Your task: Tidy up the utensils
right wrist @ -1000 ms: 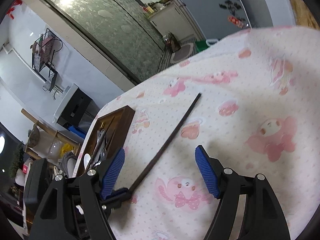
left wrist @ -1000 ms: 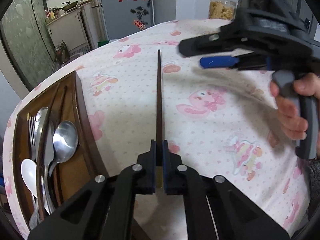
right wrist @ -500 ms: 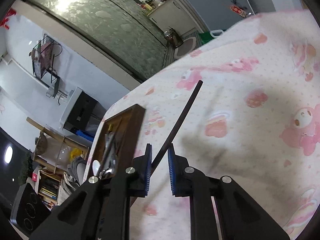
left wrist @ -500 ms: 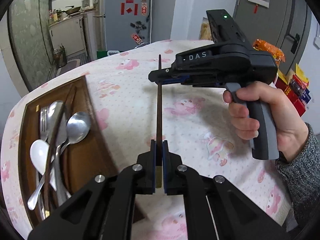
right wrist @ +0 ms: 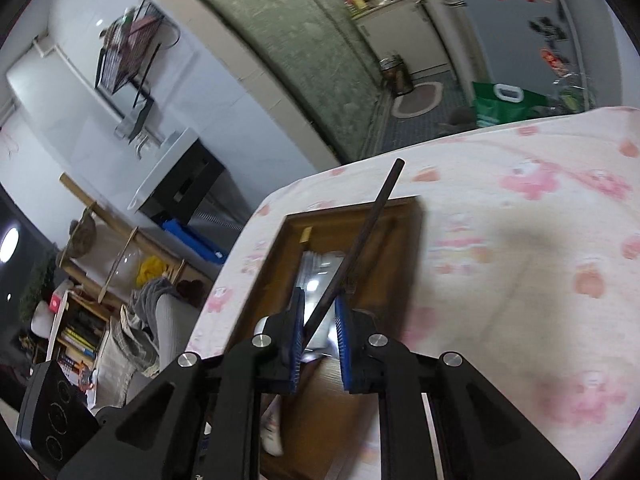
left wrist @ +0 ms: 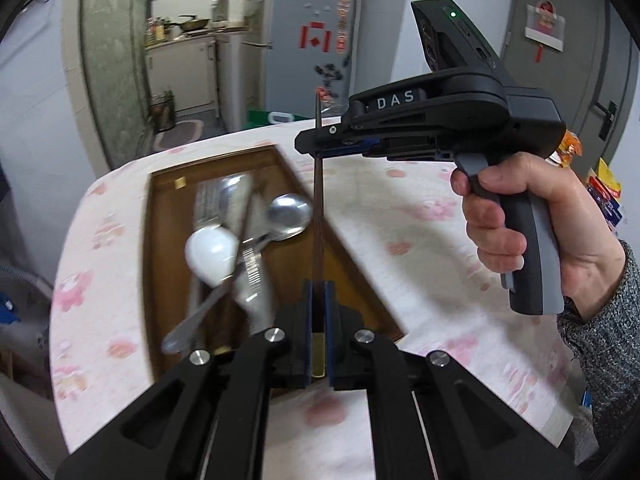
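My left claw (left wrist: 318, 332) is pressed tight on one end of a long dark chopstick (left wrist: 318, 216). The stick runs straight away from me and sits up in the air above the wooden tray (left wrist: 160, 240).

My right claw (left wrist: 320, 142) is pinching the far end of the same chopstick, so both claws hold one stick between them. From the left camera I can see a hand (left wrist: 516, 224) wrapped around the grey handle of the right claw, with a grey knitted sleeve (left wrist: 600, 344) at the wrist.

From the right camera, the right claw (right wrist: 320, 328) has its blue pads close on the chopstick (right wrist: 360, 248), which slants up and away over the tray (right wrist: 276, 248). One pad touches the stick (the other pad looks a tiny bit off, but it is hard to tell).

The tray lies on the worktop (left wrist: 400, 220), which has a cream cloth with pink cartoon animals. Inside the tray there is a shiny metal spoon (left wrist: 288, 216), a white spoon (left wrist: 212, 254) and some more metal cutlery, all mixed in one heap. They look blurry, so I cannot count them.

Behind the worktop I can see a grey fridge (left wrist: 308, 48) with red stickers, and a small kitchen through a doorway.
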